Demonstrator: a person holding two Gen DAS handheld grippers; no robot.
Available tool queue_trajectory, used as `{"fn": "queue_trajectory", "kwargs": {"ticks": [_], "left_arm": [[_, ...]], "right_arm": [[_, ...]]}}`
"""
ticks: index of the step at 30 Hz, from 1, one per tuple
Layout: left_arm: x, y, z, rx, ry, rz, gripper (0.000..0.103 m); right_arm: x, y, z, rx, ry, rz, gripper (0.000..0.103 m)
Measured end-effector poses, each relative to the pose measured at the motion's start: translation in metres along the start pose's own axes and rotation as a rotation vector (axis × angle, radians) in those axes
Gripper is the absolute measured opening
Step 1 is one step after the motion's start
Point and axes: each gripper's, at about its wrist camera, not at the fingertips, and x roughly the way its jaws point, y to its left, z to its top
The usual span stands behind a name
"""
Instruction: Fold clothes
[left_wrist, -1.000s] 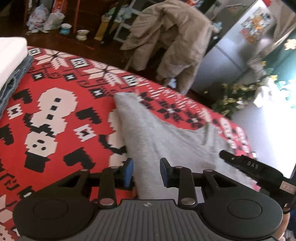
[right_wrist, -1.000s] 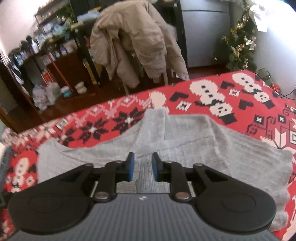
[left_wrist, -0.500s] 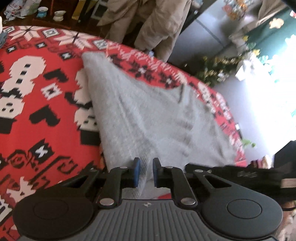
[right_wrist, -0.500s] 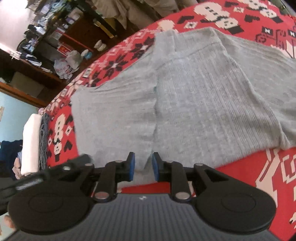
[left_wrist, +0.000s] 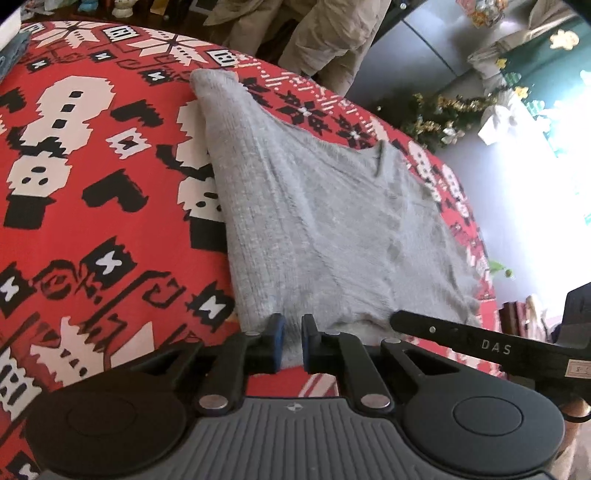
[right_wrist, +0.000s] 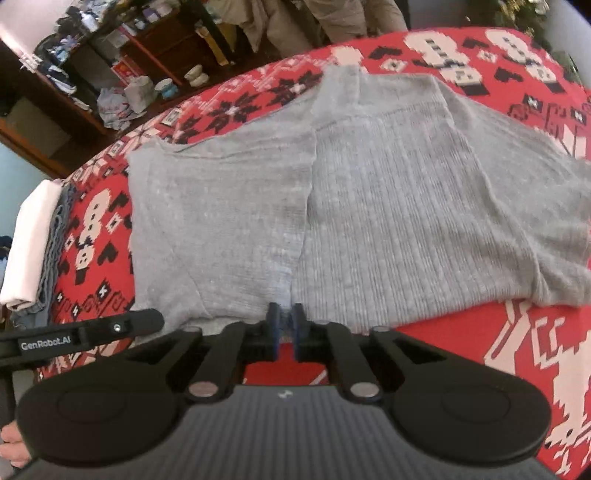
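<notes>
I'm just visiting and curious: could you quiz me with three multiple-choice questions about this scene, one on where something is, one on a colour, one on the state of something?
1. Where does the stack of folded clothes lie in the right wrist view?
A. On the sweater
B. At the left edge of the cloth
C. On the floor

2. What colour is the sweater?
A. Grey
B. Blue
C. Green

3. How does the sweater lie on the red patterned cloth?
A. Rolled into a ball
B. Spread fairly flat
C. Hanging off a chair

Answers: 1 B, the white and blue-grey stack sits at the cloth's left edge, apart from the sweater. 2 A, its knit is grey all over. 3 B, it lies spread across the cloth.
</notes>
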Motion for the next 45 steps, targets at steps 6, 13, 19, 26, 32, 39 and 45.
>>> {"fn": "queue_trajectory", "kwargs": {"ticks": [6,13,19,26,32,39,45], "left_arm": [[-0.021,0.007,0.002,-0.156,-0.138,-0.08,0.009],[-0.031,0.017,0.012,-0.237,-0.204,-0.014,0.015],[-0.053,0.023,0.014,-0.159,-0.333,0.153,0.056],[-0.074,0.041,0.021,-0.146,-0.39,0.285,0.076],[-0.087,0.047,0.024,-0.069,-0.407,0.346,0.08],[-0.089,0.062,0.018,-0.004,-0.416,0.238,0.08],[-0.086,0.074,0.021,-0.073,-0.386,0.126,0.047]], "right_arm": [[-0.031,0.011,0.006,-0.05,-0.155,0.081,0.067],[-0.028,0.05,0.021,-0.206,-0.183,0.101,0.098],[-0.018,0.087,0.032,-0.331,-0.211,0.036,0.102],[-0.002,0.105,0.035,-0.424,-0.291,0.149,0.102],[0.01,0.138,0.031,-0.584,-0.393,0.034,0.102],[0.04,0.167,0.043,-0.628,-0.315,0.037,0.045],[0.076,0.177,0.054,-0.608,-0.22,0.019,0.006]]}}
